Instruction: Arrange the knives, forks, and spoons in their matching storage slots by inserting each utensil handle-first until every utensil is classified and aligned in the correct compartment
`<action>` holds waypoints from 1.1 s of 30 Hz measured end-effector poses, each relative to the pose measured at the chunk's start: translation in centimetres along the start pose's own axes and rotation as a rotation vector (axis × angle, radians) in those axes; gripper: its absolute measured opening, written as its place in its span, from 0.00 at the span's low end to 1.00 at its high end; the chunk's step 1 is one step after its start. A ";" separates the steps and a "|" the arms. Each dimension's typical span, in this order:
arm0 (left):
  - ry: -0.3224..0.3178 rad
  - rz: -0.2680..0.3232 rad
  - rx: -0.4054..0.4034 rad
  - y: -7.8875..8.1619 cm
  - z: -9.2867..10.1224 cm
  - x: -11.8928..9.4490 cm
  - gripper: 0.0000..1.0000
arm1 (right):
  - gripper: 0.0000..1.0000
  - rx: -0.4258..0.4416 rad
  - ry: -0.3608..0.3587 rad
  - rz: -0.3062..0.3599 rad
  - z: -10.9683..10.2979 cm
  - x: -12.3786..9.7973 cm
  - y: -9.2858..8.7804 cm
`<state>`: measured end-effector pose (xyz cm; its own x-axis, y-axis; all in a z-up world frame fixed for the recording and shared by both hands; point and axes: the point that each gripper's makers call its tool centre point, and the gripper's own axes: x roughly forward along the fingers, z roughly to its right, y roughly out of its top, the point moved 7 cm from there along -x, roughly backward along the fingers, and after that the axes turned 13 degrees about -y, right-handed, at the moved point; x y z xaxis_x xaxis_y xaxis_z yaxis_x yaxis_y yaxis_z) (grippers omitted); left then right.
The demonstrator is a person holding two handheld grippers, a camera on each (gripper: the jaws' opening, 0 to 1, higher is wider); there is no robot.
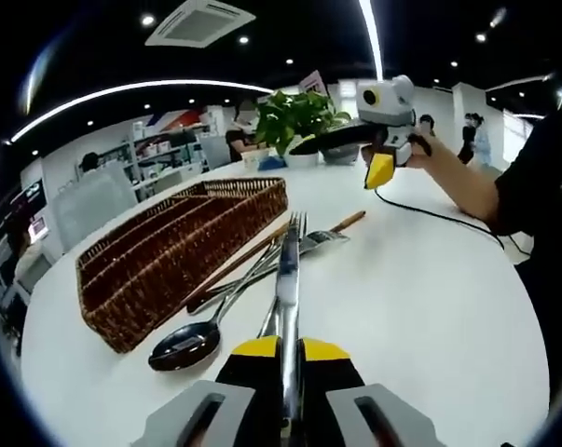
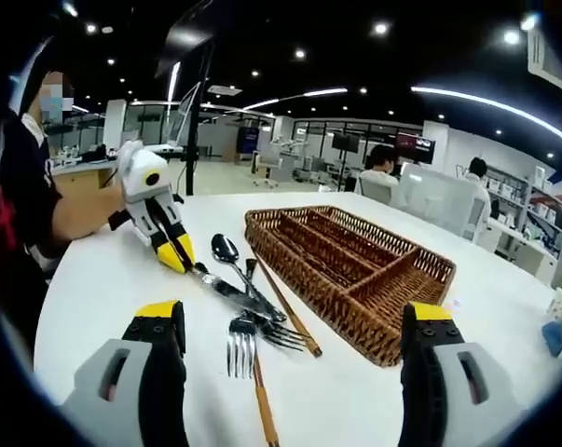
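On table [image 2: 94, 307]: left gripper [image 2: 180, 256] jaws pinching knife [image 2: 226, 291]; right gripper [image 2: 294, 358] jaws spread.

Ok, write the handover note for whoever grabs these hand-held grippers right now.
Left hand-held gripper: shut on a knife, gripped at one end, the rest lying over the pile.
Right hand-held gripper: open, holding nothing, above the table.
Wicker tray: on the table beside the pile; no utensil in the compartments that show.
Pile: spoon, forks, chopsticks, all loose on the table.
Done: nothing slotted yet.
Left: insert the knife handle-first, then sort the rest.
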<state>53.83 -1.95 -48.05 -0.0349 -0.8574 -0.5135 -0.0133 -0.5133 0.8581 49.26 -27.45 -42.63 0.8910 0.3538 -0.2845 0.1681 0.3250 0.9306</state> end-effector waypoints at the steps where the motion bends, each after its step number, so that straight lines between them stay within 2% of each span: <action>1: -0.004 0.006 -0.002 0.1 0.1 -0.1 0.04 | 0.98 -0.001 0.009 0.002 -0.1 0.0 0.0; 8: -0.065 0.101 0.031 1.7 1.3 -0.6 0.04 | 0.92 0.033 0.096 -0.004 -1.3 0.6 -0.6; 13: -0.128 0.123 0.079 2.2 2.5 -0.5 0.04 | 0.79 0.085 0.221 0.009 -2.8 0.7 -0.3; 15: -0.151 0.127 0.094 2.3 2.9 -0.3 0.04 | 0.68 0.098 0.257 0.006 -3.3 0.6 -0.3; 17: -0.186 0.134 0.125 2.5 3.5 0.0 0.04 | 0.53 0.098 0.335 -0.008 -4.2 0.6 -0.5; 18: -0.196 0.137 0.134 2.5 3.7 0.1 0.04 | 0.41 0.063 0.373 -0.019 -4.7 0.5 -0.8; 21: -0.212 0.134 0.136 2.5 3.9 0.3 0.04 | 0.21 -0.019 0.460 -0.046 -6.4 0.2 -1.4; 23: -0.234 0.124 0.140 2.3 4.1 0.3 0.04 | 0.21 -0.035 0.449 -0.042 -6.7 0.3 -1.4; 26: -0.244 0.121 0.147 2.2 4.2 0.3 0.04 | 0.30 -0.060 0.464 -0.028 -6.8 0.4 -1.4; 28: -0.251 0.126 0.151 2.3 4.2 0.2 0.04 | 0.28 -0.096 0.485 -0.022 -7.1 0.2 -1.5; 31: -0.272 0.136 0.166 2.3 4.4 -0.1 0.04 | 0.24 -0.103 0.510 -0.004 -7.3 -0.1 -1.4; 33: -0.285 0.144 0.166 2.4 4.5 -0.2 0.04 | 0.28 -0.105 0.524 0.028 -7.1 -0.4 -1.2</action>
<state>49.33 -2.80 -45.89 -0.3249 -0.8640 -0.3845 -0.1496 -0.3545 0.9230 45.76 -21.73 -45.26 0.5597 0.7458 -0.3613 0.0800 0.3853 0.9193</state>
